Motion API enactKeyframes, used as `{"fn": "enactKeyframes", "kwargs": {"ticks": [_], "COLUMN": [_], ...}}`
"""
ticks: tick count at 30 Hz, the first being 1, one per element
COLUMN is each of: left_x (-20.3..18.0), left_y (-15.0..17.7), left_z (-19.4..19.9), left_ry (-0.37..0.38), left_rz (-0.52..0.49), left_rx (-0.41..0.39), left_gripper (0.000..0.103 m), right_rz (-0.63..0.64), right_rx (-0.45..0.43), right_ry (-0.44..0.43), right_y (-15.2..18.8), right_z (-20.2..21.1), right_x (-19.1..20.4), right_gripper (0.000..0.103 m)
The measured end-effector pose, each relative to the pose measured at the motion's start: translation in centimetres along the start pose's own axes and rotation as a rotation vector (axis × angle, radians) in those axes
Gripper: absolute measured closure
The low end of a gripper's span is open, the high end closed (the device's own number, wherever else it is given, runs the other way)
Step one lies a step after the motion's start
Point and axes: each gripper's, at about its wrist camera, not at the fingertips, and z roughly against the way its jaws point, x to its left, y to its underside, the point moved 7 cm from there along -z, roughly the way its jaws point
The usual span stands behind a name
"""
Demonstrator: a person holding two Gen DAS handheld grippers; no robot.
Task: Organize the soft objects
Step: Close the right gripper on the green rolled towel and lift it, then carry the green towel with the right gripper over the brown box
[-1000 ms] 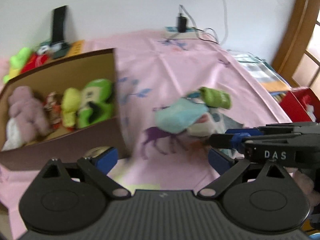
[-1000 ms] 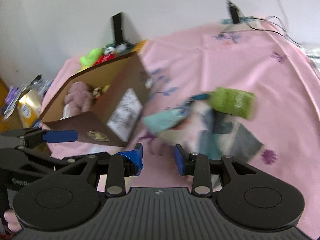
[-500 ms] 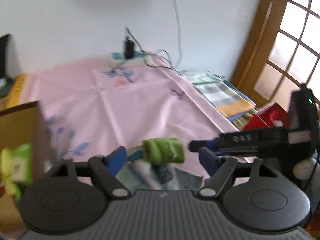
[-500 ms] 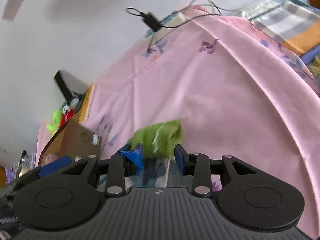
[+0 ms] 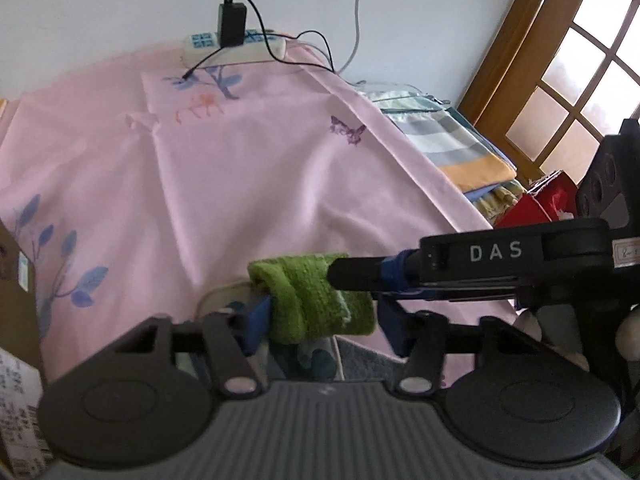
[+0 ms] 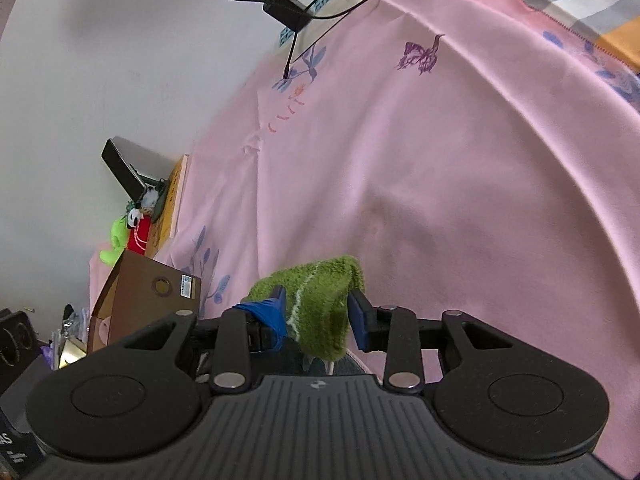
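Left hand-held gripper point(image 5: 320, 314) is closing around the green towel roll point(image 5: 310, 300); pads not clearly pressing yet. The roll is lying on a patterned cloth pile point(image 5: 316, 354) at the pink bedspread's point(image 5: 248, 168) near edge, long axis across the left jaws. Right hand-held gripper point(image 6: 316, 312) is closing on the same roll, equally near.

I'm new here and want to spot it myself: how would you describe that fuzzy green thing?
Start at the pink bedsheet that fills the view, then come to its near edge, where both grippers meet. The green towel lies there folded on paler printed cloths, and it is the only bright green, nubbly piece.
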Motion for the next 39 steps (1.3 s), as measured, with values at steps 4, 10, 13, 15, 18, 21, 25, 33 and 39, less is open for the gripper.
{"fn": "enactKeyframes", "kwargs": {"ticks": [4,10,13,15,18,21,25,33,39], "left_x": [-0.4,-1.2,-1.9,-2.5,-3.0,-3.1,-1.9,5.7,13.3], "left_y": [0.2,-0.1,-0.4,-0.6,-1.1,-1.6,-1.8,-0.8,1.0], "left_z": [-0.4,0.3,1.3,2.3,4.5,7.5,12.1,19.5,22.2], "left_ry": [0.010,0.030,0.068,0.077,0.088,0.092,0.075,0.010,-0.003], "left_rz": [0.006,0.015,0.030,0.028,0.026,0.026,0.031,0.059,0.169], "left_rx": [0.009,-0.021,-0.044,-0.068,-0.120,-0.182,-0.276,-0.341,-0.343], "left_gripper": [0.073,0.098,0.098,0.099,0.099,0.099,0.099,0.099,0.099], "right_rz": [0.008,-0.003,0.019,0.036,0.069,0.084,0.157,0.345,0.460], "right_rx": [0.022,0.030,0.024,0.024,0.003,-0.017,-0.039,-0.003,0.048], "right_ry": [-0.046,-0.073,-0.102,-0.122,-0.139,-0.179,-0.239,-0.318,-0.310], "right_y": [-0.1,-0.3,-0.4,-0.5,-0.7,-1.0,-0.9,1.0,3.4], "right_z": [-0.3,0.3,1.4,1.9,3.3,4.6,6.0,3.6,-1.6], "right_x": [0.0,-0.1,0.6,1.1,2.3,3.9,7.6,17.5,24.3], "right_gripper": [0.093,0.101,0.102,0.102,0.102,0.102,0.102,0.101,0.101]}}
